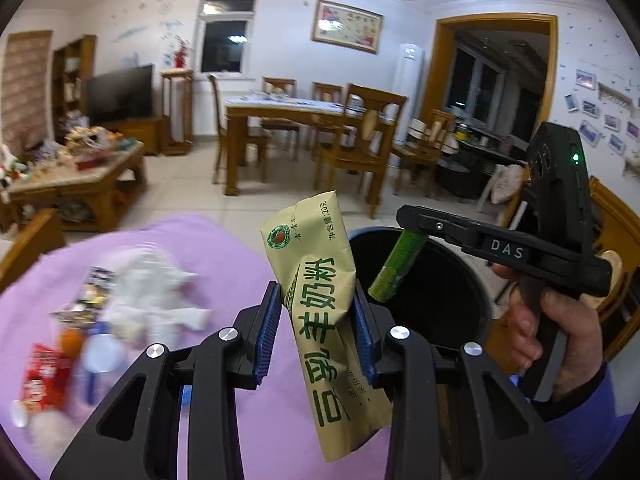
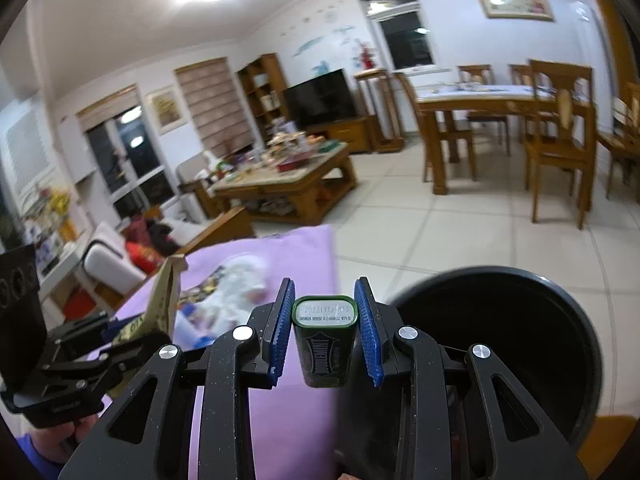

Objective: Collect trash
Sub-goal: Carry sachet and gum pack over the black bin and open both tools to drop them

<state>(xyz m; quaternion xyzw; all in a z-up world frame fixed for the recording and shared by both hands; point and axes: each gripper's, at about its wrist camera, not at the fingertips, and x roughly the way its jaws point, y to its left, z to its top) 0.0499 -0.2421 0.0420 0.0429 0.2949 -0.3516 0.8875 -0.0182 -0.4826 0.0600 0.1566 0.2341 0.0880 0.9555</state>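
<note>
My left gripper [image 1: 316, 320] is shut on a yellow milk-powder sachet [image 1: 320, 304] with green print, held upright above the purple cloth's edge beside the black bin [image 1: 440, 304]. My right gripper [image 2: 325, 328] has its blue pads standing slightly off a green gum tin [image 2: 324, 340] that hangs between them with gaps on both sides, at the bin's [image 2: 500, 344] rim. The left wrist view shows the tin [image 1: 396, 268] under the right gripper's fingers [image 1: 424, 220], over the bin's opening.
More trash lies on the purple cloth [image 1: 224, 256]: white tissue [image 1: 152, 296], a red wrapper [image 1: 42, 380], an orange item [image 1: 70, 338], a printed packet [image 1: 92, 292]. A cluttered coffee table [image 2: 288, 176], dining table with chairs [image 1: 304, 120] and tiled floor lie beyond.
</note>
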